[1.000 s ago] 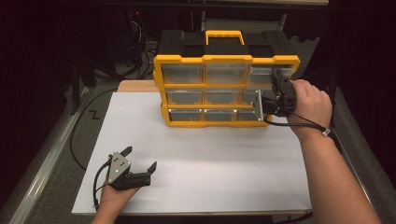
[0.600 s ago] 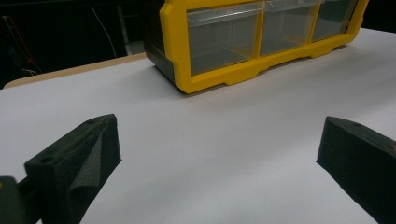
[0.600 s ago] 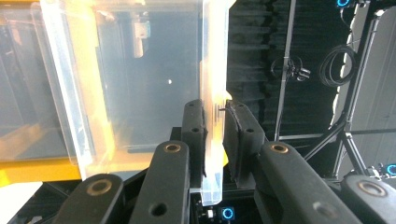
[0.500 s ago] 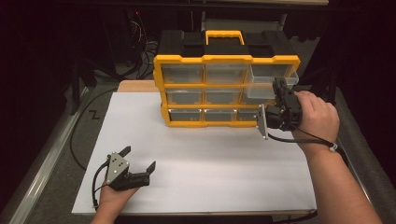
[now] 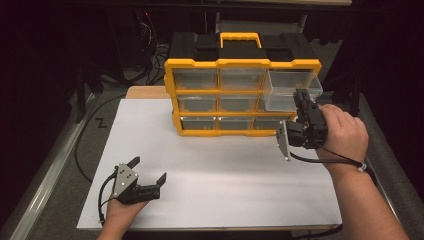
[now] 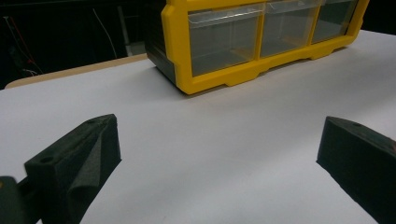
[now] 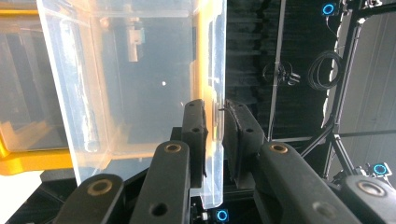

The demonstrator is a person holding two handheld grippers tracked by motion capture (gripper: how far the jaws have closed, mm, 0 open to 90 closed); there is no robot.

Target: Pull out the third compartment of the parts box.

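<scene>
Right gripper [image 5: 301,100] clamped on the front wall of a clear drawer [image 5: 290,90] that sticks out of the top right slot of a yellow organizer [image 5: 240,95].

A white board [image 5: 220,175] covers the table; a strip of tan wood [image 5: 145,92] shows at its far left edge and a grey surface [image 5: 55,165] runs along its left side. The room behind is dark, with cables [image 5: 150,40] and stands. The organizer sits at the far middle of the board, black on top with a yellow handle [image 5: 240,38], three rows of clear drawers. In the right gripper view the jaws pinch the drawer's [image 7: 135,84] front wall between them, and tripods and a coiled cable [image 7: 327,70] stand beyond. The left gripper [image 5: 147,176] rests at the near left of the board, jaws wide apart and holding nothing, well apart from the organizer [image 6: 261,37]; bare board lies between them. The right hand [image 5: 340,132] hangs beside the organizer's right end.
</scene>
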